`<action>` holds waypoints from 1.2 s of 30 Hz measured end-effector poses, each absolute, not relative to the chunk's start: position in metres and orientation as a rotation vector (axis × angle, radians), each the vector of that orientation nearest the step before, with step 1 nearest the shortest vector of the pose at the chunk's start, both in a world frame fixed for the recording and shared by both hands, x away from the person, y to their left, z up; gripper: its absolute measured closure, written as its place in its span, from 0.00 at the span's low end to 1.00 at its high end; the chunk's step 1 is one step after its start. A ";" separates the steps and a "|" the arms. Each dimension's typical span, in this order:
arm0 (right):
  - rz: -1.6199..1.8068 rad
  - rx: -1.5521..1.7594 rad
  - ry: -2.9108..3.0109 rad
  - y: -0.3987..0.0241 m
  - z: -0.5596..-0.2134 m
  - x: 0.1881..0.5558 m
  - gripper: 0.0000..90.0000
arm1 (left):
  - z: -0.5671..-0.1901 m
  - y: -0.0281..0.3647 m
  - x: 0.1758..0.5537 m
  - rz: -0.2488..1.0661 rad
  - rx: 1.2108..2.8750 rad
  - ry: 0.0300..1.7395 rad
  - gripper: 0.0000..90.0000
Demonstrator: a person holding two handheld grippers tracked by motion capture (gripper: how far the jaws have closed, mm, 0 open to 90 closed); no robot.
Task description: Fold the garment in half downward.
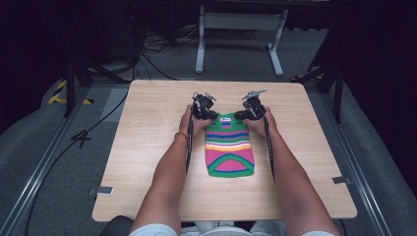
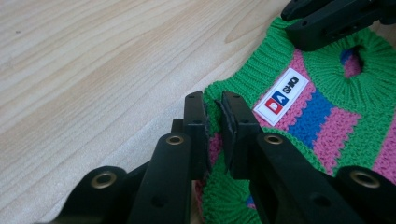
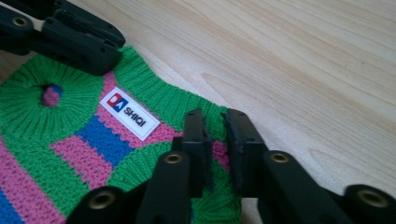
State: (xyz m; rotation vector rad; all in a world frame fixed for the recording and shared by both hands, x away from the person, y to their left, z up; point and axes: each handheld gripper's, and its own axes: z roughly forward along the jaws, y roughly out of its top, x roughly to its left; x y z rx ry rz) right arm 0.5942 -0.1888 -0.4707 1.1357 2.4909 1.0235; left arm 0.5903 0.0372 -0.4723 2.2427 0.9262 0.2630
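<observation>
A small knitted sweater [image 1: 229, 150] with green, pink, blue and orange stripes lies flat on the wooden table [image 1: 147, 147], its collar toward the far edge. A white label [image 2: 281, 95] sits below the collar. My left gripper [image 2: 212, 100] is shut on the sweater's [image 2: 327, 126] green shoulder edge, with a fold of knit pinched between the pads. My right gripper [image 3: 215, 116] is shut on the opposite shoulder of the sweater [image 3: 46, 154], near the label [image 3: 129, 113]. In the high view the left gripper [image 1: 208, 116] and right gripper [image 1: 244, 116] flank the collar.
Bare wood surrounds the sweater on all sides. The person's forearms reach in from the near edge. Beyond the table stands a white metal frame [image 1: 240, 29], with cables [image 1: 147, 54] on the grey floor and dark stands at both sides.
</observation>
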 end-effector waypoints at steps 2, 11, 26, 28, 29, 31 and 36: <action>1.010 1.114 2.496 -0.188 -0.470 0.594 0.93 | -0.471 0.035 0.590 0.292 2.253 0.930 0.92; 1.096 1.098 2.392 -0.196 -0.456 0.595 0.94 | -0.451 0.028 0.592 0.417 2.223 0.901 0.92; 1.222 0.920 2.315 -0.198 -0.402 0.580 0.94 | -0.397 0.041 0.575 0.555 2.198 0.777 0.92; 1.227 0.899 2.316 -0.197 -0.399 0.576 0.94 | -0.394 0.043 0.571 0.573 2.218 0.751 0.91; 1.222 0.885 2.319 -0.197 -0.398 0.574 0.94 | -0.394 0.044 0.568 0.568 2.213 0.738 0.91; 1.234 0.866 2.320 -0.197 -0.397 0.570 0.94 | -0.393 0.046 0.561 0.575 2.222 0.706 0.91; 1.237 0.807 2.341 -0.196 -0.400 0.554 0.94 | -0.395 0.049 0.544 0.579 2.256 0.630 0.91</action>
